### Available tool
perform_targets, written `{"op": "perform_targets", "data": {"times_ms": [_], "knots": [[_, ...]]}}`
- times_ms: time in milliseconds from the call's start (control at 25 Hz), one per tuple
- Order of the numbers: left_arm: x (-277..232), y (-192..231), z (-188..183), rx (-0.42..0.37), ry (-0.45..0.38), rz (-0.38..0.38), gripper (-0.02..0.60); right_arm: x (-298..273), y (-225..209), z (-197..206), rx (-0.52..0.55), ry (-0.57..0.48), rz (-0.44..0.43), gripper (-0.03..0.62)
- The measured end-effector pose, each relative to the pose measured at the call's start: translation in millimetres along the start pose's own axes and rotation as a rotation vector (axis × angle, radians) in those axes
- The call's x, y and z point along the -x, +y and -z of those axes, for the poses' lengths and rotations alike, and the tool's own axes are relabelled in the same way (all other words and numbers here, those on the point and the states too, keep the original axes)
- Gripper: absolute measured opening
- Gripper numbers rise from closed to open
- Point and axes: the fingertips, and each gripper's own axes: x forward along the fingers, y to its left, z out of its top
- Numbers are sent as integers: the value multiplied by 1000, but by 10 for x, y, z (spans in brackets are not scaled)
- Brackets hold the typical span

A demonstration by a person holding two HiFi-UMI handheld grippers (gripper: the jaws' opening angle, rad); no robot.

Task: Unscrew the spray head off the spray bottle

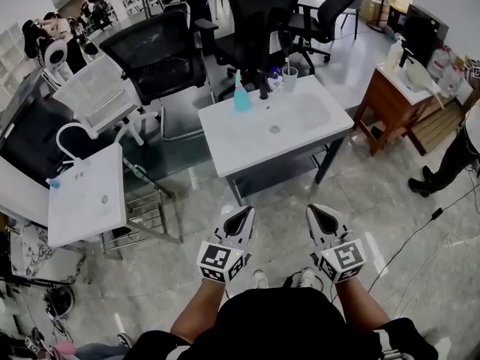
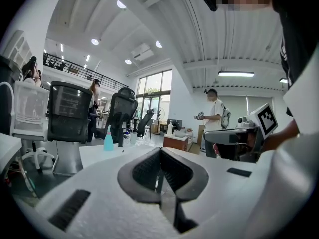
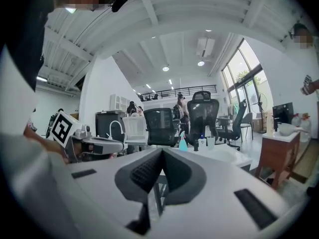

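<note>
White basin-top surface (image 1: 300, 137): smooth, glossy, ceramic-like. Teal translucent plastic spray bottle (image 1: 241, 96): shiny, smooth. Clear cup (image 1: 289, 77): see-through, plastic or glass, can't tell which. Black mesh office chair (image 1: 161, 62): woven mesh back, matt plastic frame. Grey tile floor (image 1: 187, 208): marble-look, polished, reflective. Brown wooden cabinet (image 1: 382, 100): satin finish. Left gripper (image 1: 241, 214), right gripper (image 1: 319, 213): white matt plastic shells; black ribbed rubbery pads (image 2: 144, 171).
</note>
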Motion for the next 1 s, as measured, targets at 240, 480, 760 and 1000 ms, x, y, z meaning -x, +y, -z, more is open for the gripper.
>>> {"op": "perform_targets", "data": {"times_ms": [240, 480, 760, 1000], "knots": [[116, 122, 141, -13, 29, 12, 17, -31, 175, 78, -15, 9, 5, 6], [57, 232, 259, -3, 64, -4, 17, -181, 151, 152, -35, 24, -12, 6], [-383, 382, 227, -7, 89, -27, 17, -510, -221, 89, -52, 18, -37, 6], [-965, 483, 61, -38, 83, -56, 17, -823, -765, -51, -45, -1, -72, 6]]}}
